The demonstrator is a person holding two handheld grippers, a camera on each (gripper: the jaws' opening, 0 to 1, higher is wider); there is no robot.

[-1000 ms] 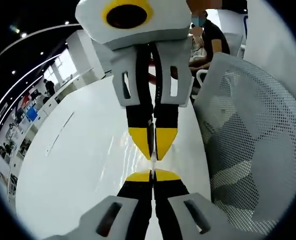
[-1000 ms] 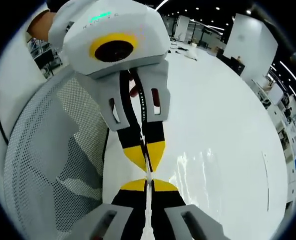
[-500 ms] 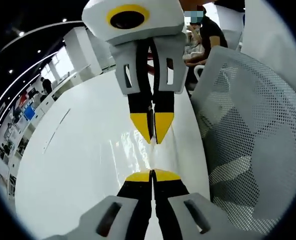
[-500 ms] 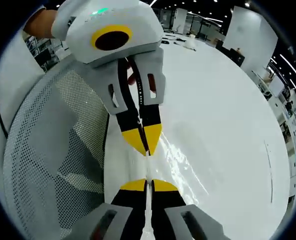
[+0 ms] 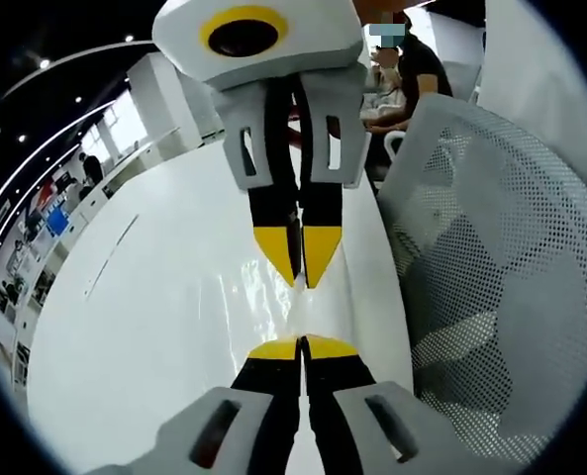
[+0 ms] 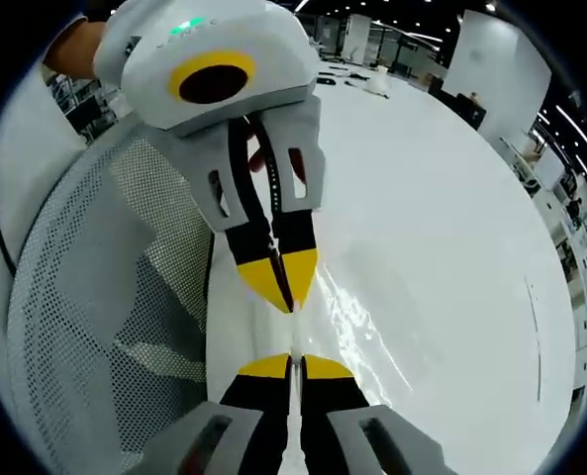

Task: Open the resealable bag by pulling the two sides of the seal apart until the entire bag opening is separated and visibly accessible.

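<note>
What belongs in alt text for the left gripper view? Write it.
The left gripper, jaws shut on a clear resealable bag, faces the right gripper, which is shut on the bag's other side. Below lies a glossy white table; a white mesh chair stands beside it.

- Bright, even indoor light; rows of ceiling spots (image 5: 46,65) and strip lights (image 6: 565,129) show overhead.
- White table (image 5: 164,327) is near blown out, detail lost.
- Glare streaks on the clear bag (image 6: 347,312) between the grippers.
- Strong fisheye bending at edges; the distant room is small and soft.
- Near parts are sharp.
</note>
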